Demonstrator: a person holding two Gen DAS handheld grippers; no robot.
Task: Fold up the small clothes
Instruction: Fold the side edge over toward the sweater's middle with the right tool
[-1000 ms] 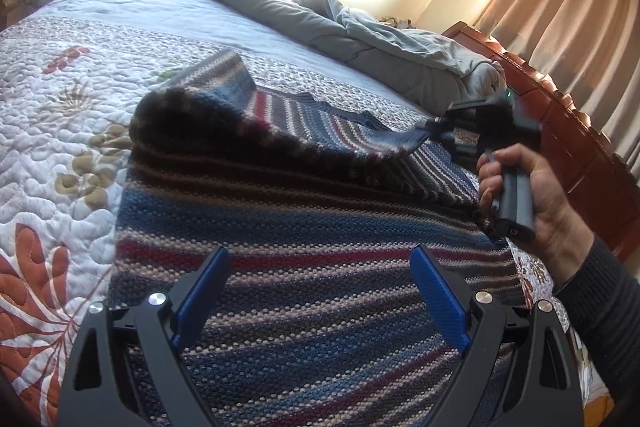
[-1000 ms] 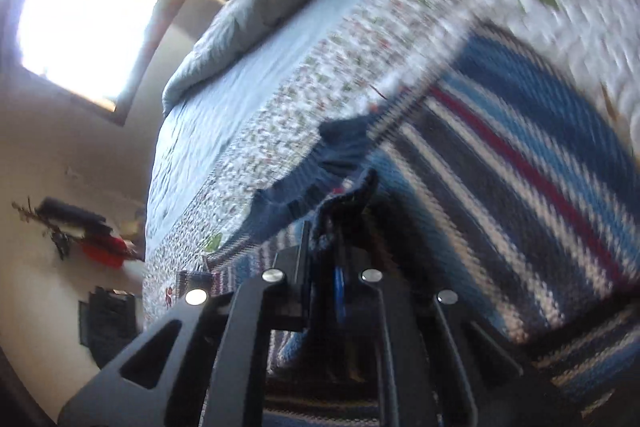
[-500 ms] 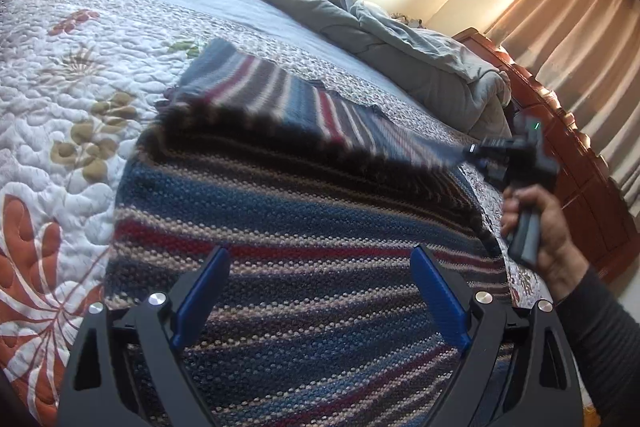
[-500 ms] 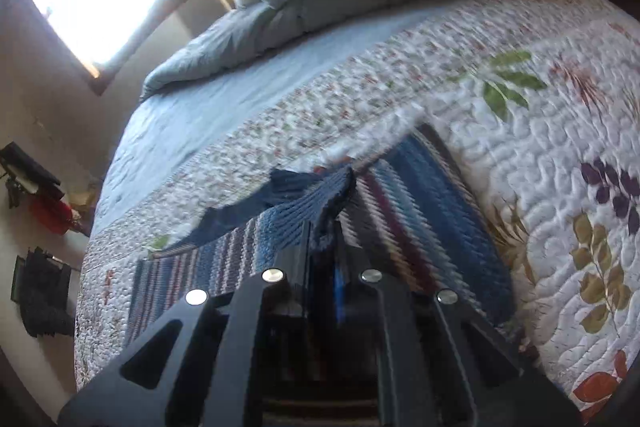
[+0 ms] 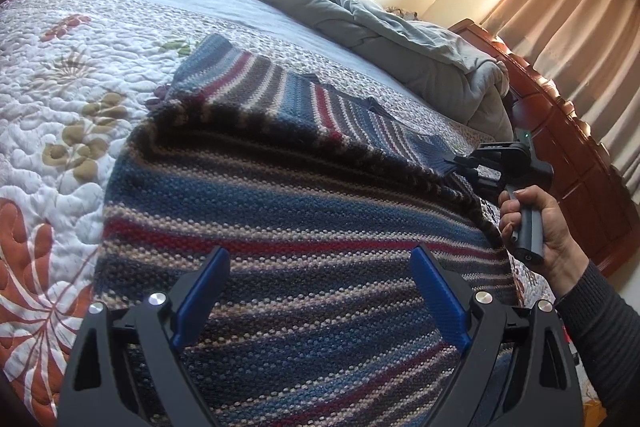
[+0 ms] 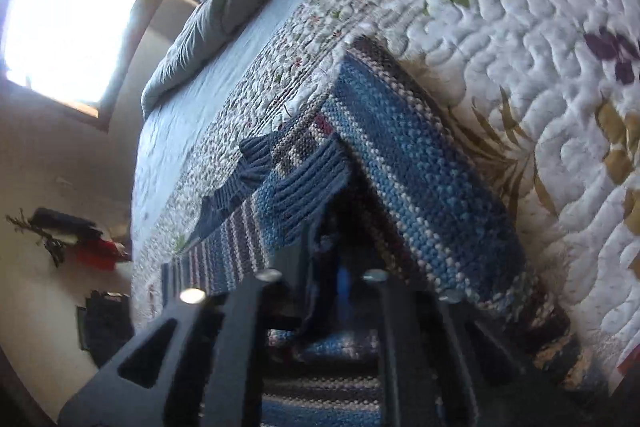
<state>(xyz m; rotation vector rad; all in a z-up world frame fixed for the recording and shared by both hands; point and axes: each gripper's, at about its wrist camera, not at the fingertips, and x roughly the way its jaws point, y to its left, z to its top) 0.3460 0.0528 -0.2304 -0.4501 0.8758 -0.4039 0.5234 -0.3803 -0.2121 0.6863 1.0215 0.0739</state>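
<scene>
A striped knit sweater (image 5: 288,219) in blue, red, brown and cream lies on the quilted bed. Its far part is folded over, with a dark fold edge running across. My left gripper (image 5: 320,291) is open and hovers over the near part of the sweater, holding nothing. My right gripper (image 5: 460,161) is at the right end of the fold, shut on the sweater's blue ribbed edge (image 6: 304,183). In the right wrist view the sweater (image 6: 420,187) drapes over the closed jaws and hides the fingertips.
The floral quilt (image 5: 60,99) covers the bed. A grey duvet (image 5: 400,39) is bunched at the far side. A wooden footboard (image 5: 568,155) and curtains (image 5: 580,11) stand to the right. Bright window (image 6: 68,11) and dark items against the wall (image 6: 80,243).
My right gripper has carried the sweater's edge to the right and down, so the folded flap is flatter and more stretched out. My left gripper has stayed open over the sweater.
</scene>
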